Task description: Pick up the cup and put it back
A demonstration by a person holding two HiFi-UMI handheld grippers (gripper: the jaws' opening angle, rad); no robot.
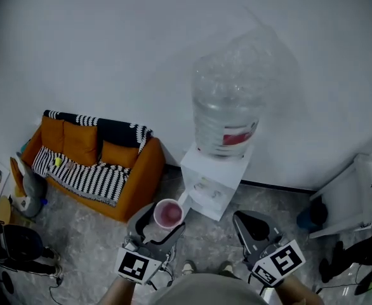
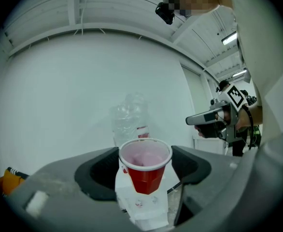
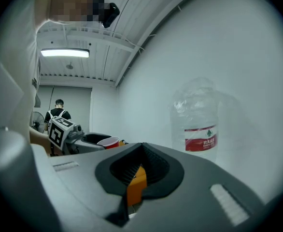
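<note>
A red plastic cup (image 1: 168, 213) with a white rim and pale inside is held upright between the jaws of my left gripper (image 1: 160, 224), which is shut on it. In the left gripper view the cup (image 2: 145, 170) hangs in front of the white water dispenser (image 2: 141, 204) and its clear bottle (image 2: 129, 120). In the head view the dispenser (image 1: 212, 183) stands just right of the cup, with the big bottle (image 1: 227, 107) on top. My right gripper (image 1: 252, 224) is shut with nothing in it, level with the left one and to its right, in front of the dispenser.
An orange sofa (image 1: 91, 161) with a striped throw stands left of the dispenser against the white wall. A white cabinet (image 1: 354, 192) is at the right, dark equipment (image 1: 8, 243) at the lower left. A person (image 3: 58, 111) stands far off in the right gripper view.
</note>
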